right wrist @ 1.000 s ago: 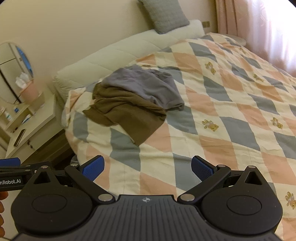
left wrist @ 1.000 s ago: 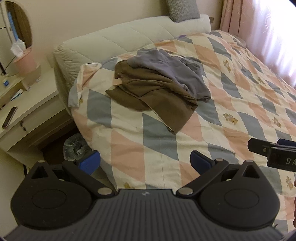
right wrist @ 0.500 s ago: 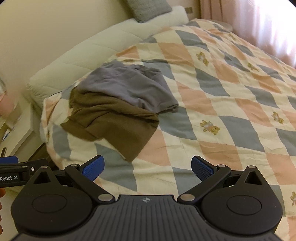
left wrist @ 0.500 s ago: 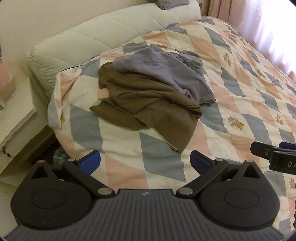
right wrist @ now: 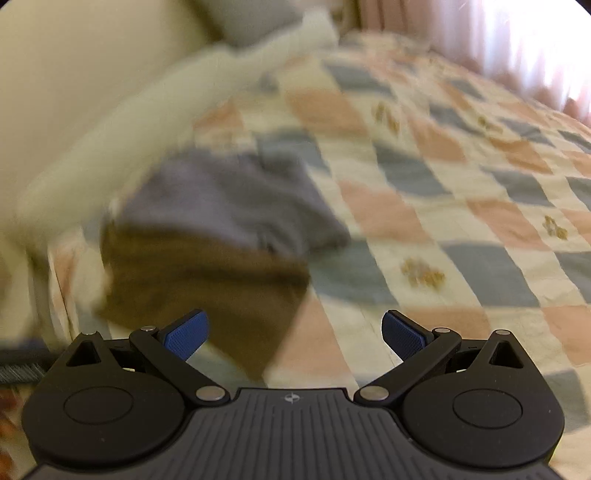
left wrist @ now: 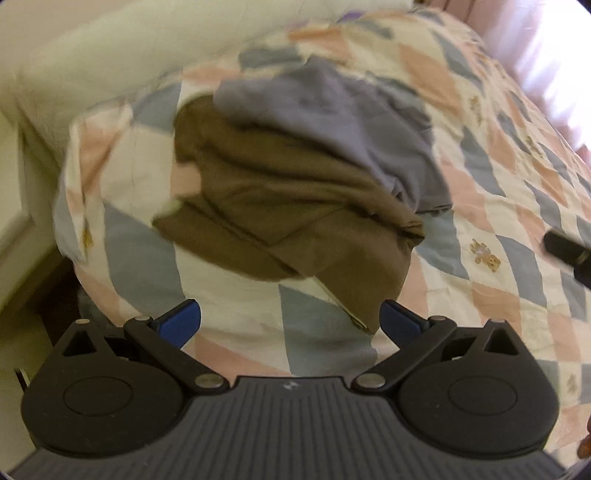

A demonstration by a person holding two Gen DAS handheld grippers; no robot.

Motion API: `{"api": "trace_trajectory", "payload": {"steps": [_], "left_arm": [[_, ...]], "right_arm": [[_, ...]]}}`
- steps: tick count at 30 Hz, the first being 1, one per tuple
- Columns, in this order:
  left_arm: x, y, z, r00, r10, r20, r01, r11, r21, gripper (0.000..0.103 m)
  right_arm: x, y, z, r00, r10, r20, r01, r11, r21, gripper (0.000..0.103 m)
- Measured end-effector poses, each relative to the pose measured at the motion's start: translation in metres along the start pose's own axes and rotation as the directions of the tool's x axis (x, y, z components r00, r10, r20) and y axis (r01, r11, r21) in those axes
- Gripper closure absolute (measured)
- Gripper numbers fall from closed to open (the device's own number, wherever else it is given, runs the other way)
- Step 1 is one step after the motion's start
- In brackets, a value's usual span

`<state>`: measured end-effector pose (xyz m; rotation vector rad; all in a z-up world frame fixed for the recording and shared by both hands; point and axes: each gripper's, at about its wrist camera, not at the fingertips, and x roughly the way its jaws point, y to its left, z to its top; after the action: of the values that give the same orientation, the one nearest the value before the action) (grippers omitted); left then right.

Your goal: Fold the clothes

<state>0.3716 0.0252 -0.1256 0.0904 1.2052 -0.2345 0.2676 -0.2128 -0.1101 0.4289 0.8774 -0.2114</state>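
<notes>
A brown garment (left wrist: 291, 218) lies crumpled on the bed's patchwork quilt (left wrist: 498, 280), with a grey-purple garment (left wrist: 343, 122) partly on top of it. Both show blurred in the right wrist view: the brown one (right wrist: 207, 288) and the grey-purple one (right wrist: 229, 199). My left gripper (left wrist: 290, 321) is open and empty, just short of the brown garment's near corner. My right gripper (right wrist: 293, 334) is open and empty, over the brown garment's near corner. The right gripper's tip shows at the right edge of the left wrist view (left wrist: 565, 247).
A cream padded headboard (left wrist: 122, 48) runs behind the clothes. A pale bedside cabinet (left wrist: 14, 229) stands left of the bed. Pink curtains (right wrist: 498, 40) hang beyond the far side. A grey pillow (right wrist: 255, 18) sits on the headboard.
Both grippers have moved forward toward the pile of clothes, which now looks larger and nearer. Both views are motion-blurred. Both stay open.
</notes>
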Motion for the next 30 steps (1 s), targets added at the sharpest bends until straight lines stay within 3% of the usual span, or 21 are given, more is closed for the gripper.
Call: {"api": "trace_trajectory", "payload": {"steps": [5,9,12,15,17,19,24,26,30], "left_arm": [[0.032,0.023,0.021,0.997,-0.036,-0.067,0.035,0.999,-0.007,0.001],[0.048,0.039,0.048,0.999,-0.025,-0.047,0.025,1.0,-0.011,0.001],[0.054,0.05,0.075,0.998,-0.065,0.01,0.065,0.997,-0.033,0.002],[0.061,0.062,0.104,0.992,-0.105,0.066,0.109,0.992,-0.063,0.01],[0.068,0.071,0.126,0.989,-0.122,0.087,0.13,0.987,-0.094,0.021],[0.077,0.082,0.146,0.986,-0.135,0.096,0.147,0.981,-0.125,0.028],[0.102,0.104,0.181,0.976,-0.205,0.078,0.217,0.949,-0.227,0.025],[0.116,0.109,0.188,0.962,-0.267,0.06,0.273,0.92,-0.282,0.021],[0.14,0.116,0.198,0.934,-0.357,0.029,0.339,0.855,-0.391,0.022]], "right_arm": [[0.02,0.001,0.022,0.992,0.087,0.088,-0.09,0.995,0.032,0.0],[0.064,0.013,0.034,0.996,0.073,-0.057,-0.075,0.996,-0.041,0.0],[0.098,0.023,0.039,0.988,0.055,-0.143,-0.068,0.994,-0.087,0.0],[0.129,0.035,0.047,0.982,0.049,-0.182,-0.071,0.991,-0.117,0.002],[0.147,0.046,0.056,0.982,0.05,-0.184,-0.081,0.983,-0.164,0.015],[0.16,0.06,0.065,0.985,0.065,-0.158,-0.101,0.968,-0.228,0.02],[0.183,0.109,0.071,0.99,0.121,-0.078,-0.143,0.889,-0.435,0.027],[0.19,0.129,0.068,0.987,0.147,-0.061,-0.157,0.841,-0.518,0.028],[0.201,0.165,0.056,0.98,0.193,-0.044,-0.173,0.731,-0.66,0.033]]}}
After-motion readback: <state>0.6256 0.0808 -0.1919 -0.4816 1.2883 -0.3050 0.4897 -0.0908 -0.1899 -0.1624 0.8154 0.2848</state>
